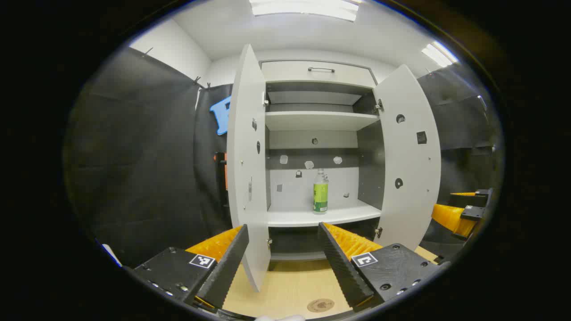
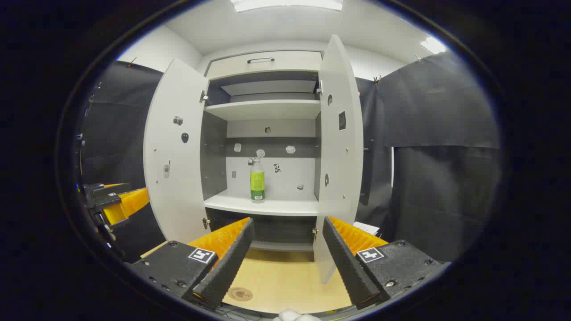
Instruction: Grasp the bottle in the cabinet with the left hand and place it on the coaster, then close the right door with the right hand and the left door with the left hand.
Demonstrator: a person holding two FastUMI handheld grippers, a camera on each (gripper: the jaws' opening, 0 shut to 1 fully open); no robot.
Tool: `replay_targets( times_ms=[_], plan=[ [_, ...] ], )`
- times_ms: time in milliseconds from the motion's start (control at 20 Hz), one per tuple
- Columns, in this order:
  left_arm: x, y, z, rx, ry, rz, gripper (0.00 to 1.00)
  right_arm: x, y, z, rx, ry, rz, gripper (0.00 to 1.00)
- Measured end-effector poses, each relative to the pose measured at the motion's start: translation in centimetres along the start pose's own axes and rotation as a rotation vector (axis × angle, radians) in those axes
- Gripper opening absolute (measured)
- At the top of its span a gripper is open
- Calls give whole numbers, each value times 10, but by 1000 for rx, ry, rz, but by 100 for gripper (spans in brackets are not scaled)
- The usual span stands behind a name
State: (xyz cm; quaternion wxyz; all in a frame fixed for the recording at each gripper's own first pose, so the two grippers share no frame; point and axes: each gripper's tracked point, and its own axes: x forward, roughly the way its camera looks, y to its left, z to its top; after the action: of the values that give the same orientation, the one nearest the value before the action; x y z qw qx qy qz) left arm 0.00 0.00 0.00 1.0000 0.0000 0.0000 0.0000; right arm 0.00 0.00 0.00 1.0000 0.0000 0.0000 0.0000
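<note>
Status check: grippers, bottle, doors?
Left gripper open, right gripper open, both empty. Bottle upright on cabinet shelf. Both doors open; coaster bare.

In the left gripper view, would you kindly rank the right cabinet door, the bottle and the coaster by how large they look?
1. Right cabinet door, by far the largest.
2. Bottle.
3. Coaster, smallest, though it lies nearer the camera and partly cut off, so this is unsure.

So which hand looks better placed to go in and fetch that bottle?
Probably the left. Its tongs are open, and the bottle stands on the cabinet shelf almost straight ahead between both open doors. The right tongs see it off to their left.
</note>
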Motion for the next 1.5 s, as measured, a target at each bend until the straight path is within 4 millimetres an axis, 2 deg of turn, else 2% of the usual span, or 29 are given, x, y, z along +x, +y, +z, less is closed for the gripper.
replay_targets(
  times_ms=[100, 150, 200, 250, 550, 600, 650, 750, 800, 900, 950, 1050, 1100, 1150, 1250, 1400, 1450, 1500],
  plan=[
    [6, -6, 2, 4, -2, -1, 95, 7, -4, 4, 6, -5, 3, 100],
    [9, -8, 3, 7, 1, 2, 99, 10, -6, 3, 9, -2, 7, 100],
    [13, -10, 2, 6, 3, 4, 95, 13, -5, 2, 11, 1, 15, 100],
    [18, -14, 2, 4, 5, 1, 99, 16, -7, 3, 12, 2, 18, 100],
    [43, -26, 9, 4, -1, -4, 99, 35, -14, 5, 20, 9, 26, 100],
    [48, -29, 11, 5, -6, -10, 95, 37, -16, 6, 22, 10, 25, 100],
    [55, -31, 13, 8, -8, -14, 99, 40, -16, 6, 24, 10, 25, 100],
    [71, -38, 17, 14, -18, -29, 95, 43, -17, 8, 27, 9, 25, 100],
    [82, -42, 21, 18, -26, -36, 99, 44, -18, 7, 27, 10, 23, 100],
    [108, -51, 31, 26, -51, -52, 99, 47, -17, 9, 26, 8, 23, 100],
    [123, -56, 36, 29, -62, -61, 99, 48, -18, 10, 27, 7, 21, 100],
    [156, -67, 45, 35, -77, -78, 92, 49, -20, 13, 30, 4, 11, 100],
    [171, -74, 49, 37, -83, -90, 99, 50, -22, 15, 30, 2, 6, 100],
    [188, -82, 52, 40, -91, -102, 95, 50, -24, 17, 28, 2, -1, 100],
    [224, -97, 57, 56, -111, -108, 95, 51, -29, 19, 24, 1, -17, 100],
    [278, -125, 46, 50, -84, -128, 95, 52, -33, 21, 25, 7, -38, 100],
    [294, -134, 39, 36, -77, -138, 99, 53, -35, 23, 25, 7, -45, 100],
    [312, -143, 30, 37, -67, -139, 95, 53, -37, 24, 21, 8, -54, 100]
  ],
)
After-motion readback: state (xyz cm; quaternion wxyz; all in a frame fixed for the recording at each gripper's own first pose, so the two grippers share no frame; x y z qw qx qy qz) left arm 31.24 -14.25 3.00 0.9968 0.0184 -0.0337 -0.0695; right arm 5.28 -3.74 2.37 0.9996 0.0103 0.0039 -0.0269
